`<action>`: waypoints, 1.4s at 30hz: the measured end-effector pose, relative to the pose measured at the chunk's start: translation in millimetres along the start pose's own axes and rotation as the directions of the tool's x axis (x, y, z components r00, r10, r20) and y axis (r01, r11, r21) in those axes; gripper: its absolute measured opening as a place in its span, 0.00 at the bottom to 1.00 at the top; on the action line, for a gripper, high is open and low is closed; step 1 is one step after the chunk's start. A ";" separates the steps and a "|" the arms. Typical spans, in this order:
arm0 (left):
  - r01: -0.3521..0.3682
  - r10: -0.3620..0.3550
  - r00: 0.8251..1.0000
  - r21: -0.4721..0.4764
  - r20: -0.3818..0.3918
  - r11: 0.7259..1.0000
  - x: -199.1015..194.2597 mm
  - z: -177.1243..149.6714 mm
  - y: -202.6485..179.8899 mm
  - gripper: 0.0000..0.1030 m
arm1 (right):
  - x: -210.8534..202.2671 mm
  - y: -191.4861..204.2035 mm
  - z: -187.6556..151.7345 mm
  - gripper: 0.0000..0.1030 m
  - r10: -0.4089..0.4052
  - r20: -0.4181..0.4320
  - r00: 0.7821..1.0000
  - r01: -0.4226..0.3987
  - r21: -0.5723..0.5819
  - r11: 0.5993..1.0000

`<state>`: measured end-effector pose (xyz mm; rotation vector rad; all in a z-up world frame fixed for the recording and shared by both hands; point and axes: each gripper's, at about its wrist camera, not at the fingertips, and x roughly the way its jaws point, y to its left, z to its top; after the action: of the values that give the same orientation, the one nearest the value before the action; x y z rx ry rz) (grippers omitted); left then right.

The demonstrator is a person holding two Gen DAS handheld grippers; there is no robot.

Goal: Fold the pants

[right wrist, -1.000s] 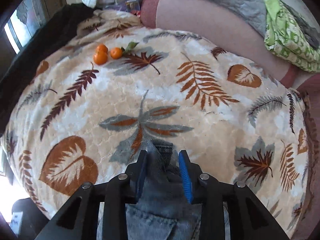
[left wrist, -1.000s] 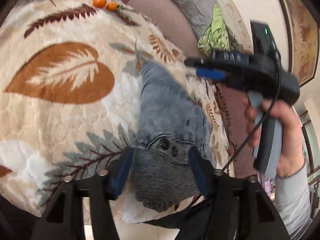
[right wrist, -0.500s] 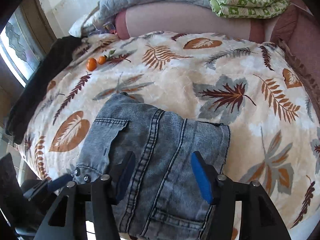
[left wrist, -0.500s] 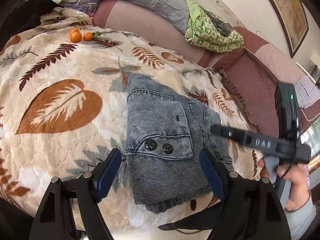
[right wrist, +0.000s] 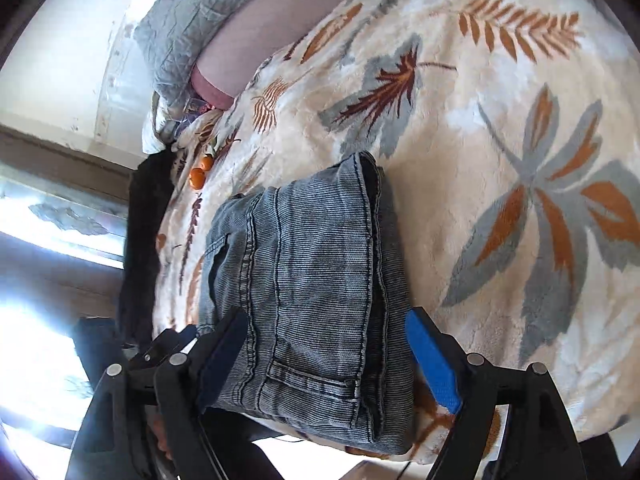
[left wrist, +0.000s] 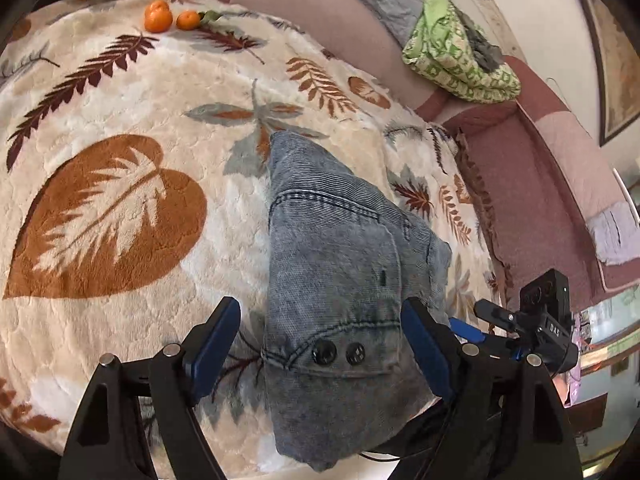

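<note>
The grey-blue jeans (left wrist: 340, 272) lie folded into a compact stack at the near edge of a leaf-print blanket (left wrist: 120, 120). Two dark buttons face my left gripper (left wrist: 320, 320), which stands open above the stack's near end without touching it. In the right wrist view the jeans (right wrist: 312, 272) show a belt loop and layered edges. My right gripper (right wrist: 326, 320) hovers over that end with its jaws opening, the denim below and between them, not pinched. Its blue pad (left wrist: 464, 328) shows at the stack's right side.
Two tangerines (left wrist: 158, 16) sit at the blanket's far end. A folded green cloth (left wrist: 456, 64) and a grey quilt (right wrist: 180, 20) rest on the pink couch back (left wrist: 320, 20). A dark garment (right wrist: 144, 220) hangs at the blanket's side by a bright window.
My right gripper let go of the denim edge, opened wide, rolled, and drew back to the stack's near right side. My left gripper opened a little and shifted over the button end.
</note>
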<state>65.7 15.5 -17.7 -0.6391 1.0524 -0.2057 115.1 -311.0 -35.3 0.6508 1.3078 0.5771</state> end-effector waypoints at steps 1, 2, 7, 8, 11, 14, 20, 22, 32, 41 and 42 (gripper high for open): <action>-0.041 0.041 0.999 0.002 -0.001 0.999 5.3 -4.8 1.0 0.80 | 4.7 -3.7 2.2 0.81 0.020 -0.016 1.000 -0.020 0.009 1.000; -0.097 0.097 0.995 0.017 0.005 0.995 11.7 -1.8 -2.2 0.80 | 12.4 -7.7 3.6 0.81 0.024 -0.039 0.999 -0.023 0.024 0.999; -0.330 0.321 0.944 0.153 0.079 0.932 32.3 -8.5 -22.1 0.82 | 28.9 -8.9 6.9 0.81 0.007 -0.067 0.998 -0.005 0.026 1.000; -0.345 0.334 0.938 0.154 0.095 0.926 35.5 -8.5 -23.0 0.84 | 30.9 -7.7 8.0 0.81 0.001 -0.076 0.997 0.001 0.022 1.000; -0.358 0.343 0.933 0.157 0.113 0.921 37.8 -8.5 -23.5 0.86 | 35.8 -7.1 12.5 0.83 -0.009 -0.092 0.996 0.011 0.023 1.000; -0.355 0.337 0.933 0.180 0.123 0.917 37.8 -7.7 -23.7 0.86 | 39.3 -0.3 9.1 0.83 -0.037 -0.090 0.995 0.038 0.011 0.999; -0.300 0.286 0.953 0.167 0.104 0.939 31.7 -7.0 -19.9 0.86 | 44.6 16.6 4.7 0.83 -0.116 -0.084 0.990 0.113 -0.043 0.993; -0.270 0.255 0.961 0.174 0.104 0.947 27.4 -8.8 -22.9 0.86 | 44.8 15.5 4.9 0.83 -0.118 -0.086 0.989 0.115 -0.038 0.993; -0.301 0.275 0.952 0.242 0.139 0.922 29.2 -17.3 -40.5 0.86 | 51.5 22.8 3.0 0.85 -0.169 -0.097 0.981 0.161 -0.085 0.983; -0.312 0.285 0.948 0.244 0.139 0.918 31.2 -18.1 -40.1 0.86 | 52.8 24.6 -0.6 0.86 -0.174 -0.086 0.981 0.165 -0.100 0.981; -0.311 0.285 0.949 0.243 0.138 0.919 31.6 -18.0 -39.5 0.86 | 53.2 24.3 -0.5 0.88 -0.169 -0.087 0.982 0.160 -0.104 0.982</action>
<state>71.5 -37.5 -24.2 -0.2411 0.9914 -0.0429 123.1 -256.2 -54.0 0.4346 1.3995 0.5375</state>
